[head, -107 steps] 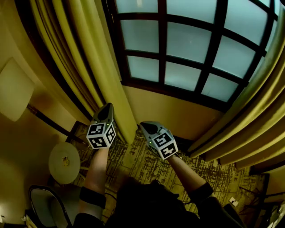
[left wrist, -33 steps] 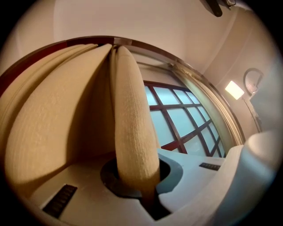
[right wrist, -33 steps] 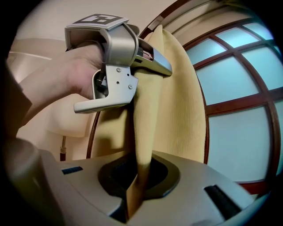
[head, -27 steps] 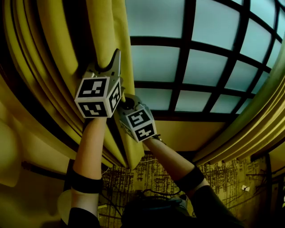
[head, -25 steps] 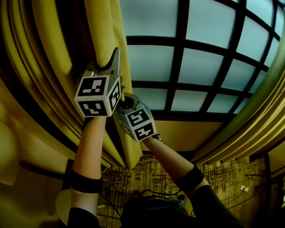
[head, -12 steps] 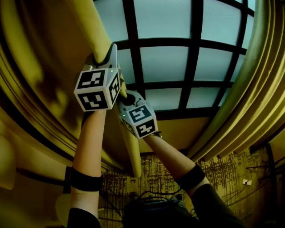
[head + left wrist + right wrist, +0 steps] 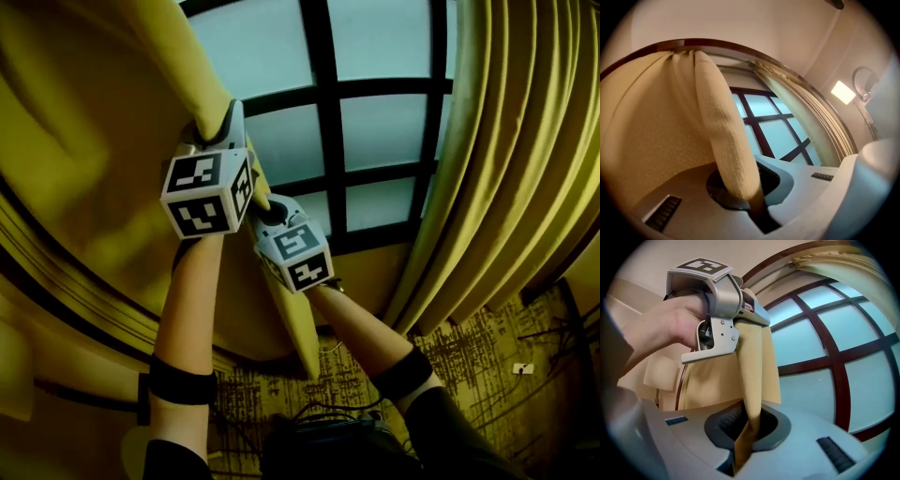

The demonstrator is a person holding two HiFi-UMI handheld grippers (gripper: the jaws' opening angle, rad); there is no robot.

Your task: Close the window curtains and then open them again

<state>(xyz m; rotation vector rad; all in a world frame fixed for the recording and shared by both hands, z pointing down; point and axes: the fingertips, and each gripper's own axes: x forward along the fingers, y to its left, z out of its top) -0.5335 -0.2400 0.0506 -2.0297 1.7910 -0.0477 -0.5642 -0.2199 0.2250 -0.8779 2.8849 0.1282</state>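
The left yellow curtain [image 7: 84, 141] is drawn out across the dark-framed window [image 7: 384, 131]. Its leading edge [image 7: 281, 309] hangs between my two grippers. My left gripper [image 7: 232, 117] is the higher one and is shut on a fold of that edge; in the left gripper view the thick fold [image 7: 722, 136] runs down into the shut gripper [image 7: 750, 201]. Just below it, my right gripper [image 7: 262, 202] is shut on the same edge, the cloth [image 7: 757, 366] pinched in my right gripper [image 7: 747, 432]. The right curtain [image 7: 506, 187] hangs gathered at the window's right side.
Below the window are a plain wall [image 7: 366, 272] and patterned carpet [image 7: 469, 366] with a small white object [image 7: 523, 368] on it. A curved curtain rail [image 7: 717, 44] runs overhead. A lit wall lamp [image 7: 843, 92] is at the right.
Both grippers have carried the left curtain's edge to the right across the window. Fewer panes show, and the right curtain is now much closer to the grippers.
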